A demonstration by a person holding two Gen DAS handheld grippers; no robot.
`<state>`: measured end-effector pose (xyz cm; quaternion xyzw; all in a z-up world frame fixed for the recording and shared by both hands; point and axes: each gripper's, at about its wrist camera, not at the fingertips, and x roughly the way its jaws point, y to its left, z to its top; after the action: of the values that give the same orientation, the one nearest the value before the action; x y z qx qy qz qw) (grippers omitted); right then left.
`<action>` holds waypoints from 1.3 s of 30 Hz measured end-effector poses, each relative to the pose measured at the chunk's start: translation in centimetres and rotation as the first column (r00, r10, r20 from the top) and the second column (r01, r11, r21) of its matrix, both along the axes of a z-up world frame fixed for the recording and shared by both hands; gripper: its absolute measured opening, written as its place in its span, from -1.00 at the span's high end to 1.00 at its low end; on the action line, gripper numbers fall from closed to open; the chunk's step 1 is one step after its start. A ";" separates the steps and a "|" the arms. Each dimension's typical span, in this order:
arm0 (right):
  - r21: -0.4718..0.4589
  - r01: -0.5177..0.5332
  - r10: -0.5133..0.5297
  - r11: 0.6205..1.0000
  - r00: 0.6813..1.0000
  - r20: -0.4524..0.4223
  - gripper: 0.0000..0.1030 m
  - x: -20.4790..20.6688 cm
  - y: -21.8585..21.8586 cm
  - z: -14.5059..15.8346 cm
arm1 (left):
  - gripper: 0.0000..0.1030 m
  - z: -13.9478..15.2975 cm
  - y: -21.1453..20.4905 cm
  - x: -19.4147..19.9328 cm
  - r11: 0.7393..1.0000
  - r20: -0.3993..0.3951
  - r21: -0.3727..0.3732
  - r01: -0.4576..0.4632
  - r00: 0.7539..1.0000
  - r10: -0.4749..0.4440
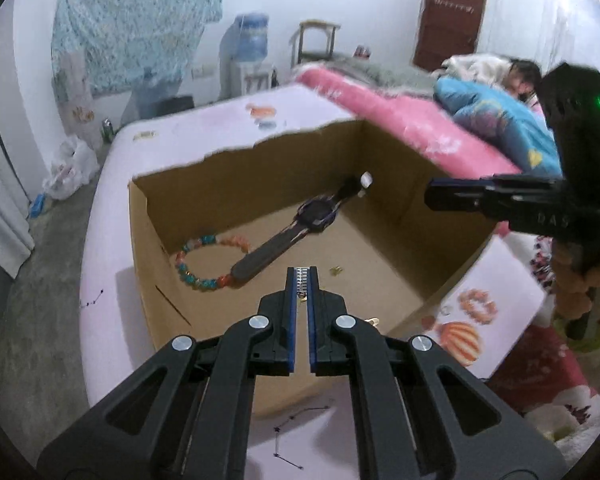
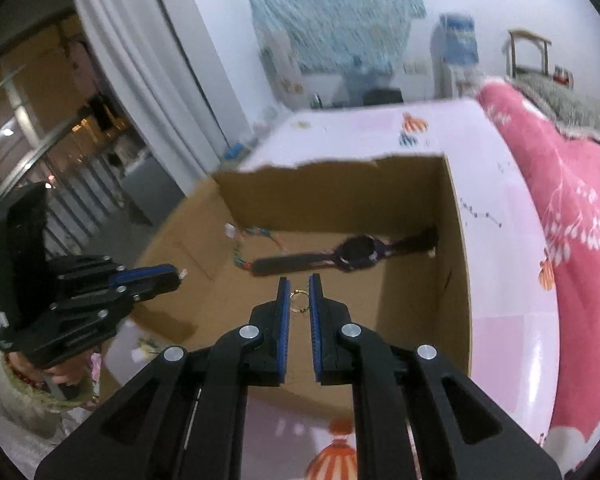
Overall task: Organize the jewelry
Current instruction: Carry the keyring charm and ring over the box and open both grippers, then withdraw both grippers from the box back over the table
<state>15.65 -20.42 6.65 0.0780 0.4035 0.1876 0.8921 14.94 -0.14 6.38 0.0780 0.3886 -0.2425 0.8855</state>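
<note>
An open cardboard box (image 1: 260, 148) stands on a pale printed sheet. Inside lie a dark wristwatch (image 1: 316, 216), a bracelet of orange and blue beads (image 1: 198, 280) and a tiny gold piece (image 1: 335, 270). My left gripper (image 1: 302, 276) hovers over the box's near side, shut on a small silver piece (image 1: 302, 282). In the right wrist view my right gripper (image 2: 299, 280) is above the box (image 2: 340, 164), its pads closed on a thin gold ring (image 2: 299, 303). The watch (image 2: 360, 258) lies beyond it. The left gripper (image 2: 176, 274) shows at the left with a pale bit at its tip.
A pink blanket (image 1: 400, 116) lies along the box's far right side, and a person (image 1: 500, 92) lies under a blue cover there. A water dispenser (image 1: 252, 40) and a chair (image 1: 316, 40) stand by the back wall. Plastic bags (image 1: 70, 172) sit on the floor at the left.
</note>
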 end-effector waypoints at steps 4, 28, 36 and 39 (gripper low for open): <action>-0.024 0.010 -0.011 1.000 0.999 -0.051 0.80 1.9 -0.1 -1.3 | 0.91 -1.6 0.1 1.6 0.999 -0.043 0.044 -0.028 0.999 0.030; 0.068 0.145 -0.151 0.987 0.983 0.105 -0.21 -3.9 -6.2 3.9 | 0.11 1.3 3.9 -0.4 0.988 0.032 -0.038 -0.152 0.988 0.154; 0.053 0.186 -0.191 0.981 0.975 0.114 -0.28 -8.8 -6.7 3.4 | -0.26 3.1 6.5 -3.8 0.980 0.092 -0.069 -0.187 0.977 0.193; 0.038 0.227 -0.230 0.973 0.969 0.096 -0.28 -10.7 -7.3 2.7 | -0.33 2.9 6.7 -5.6 0.986 0.105 -0.075 -0.148 0.982 0.156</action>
<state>4.99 -27.75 9.34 0.1265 0.3443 0.0929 0.9257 9.30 6.52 9.31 0.0318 0.3354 -0.1824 0.9237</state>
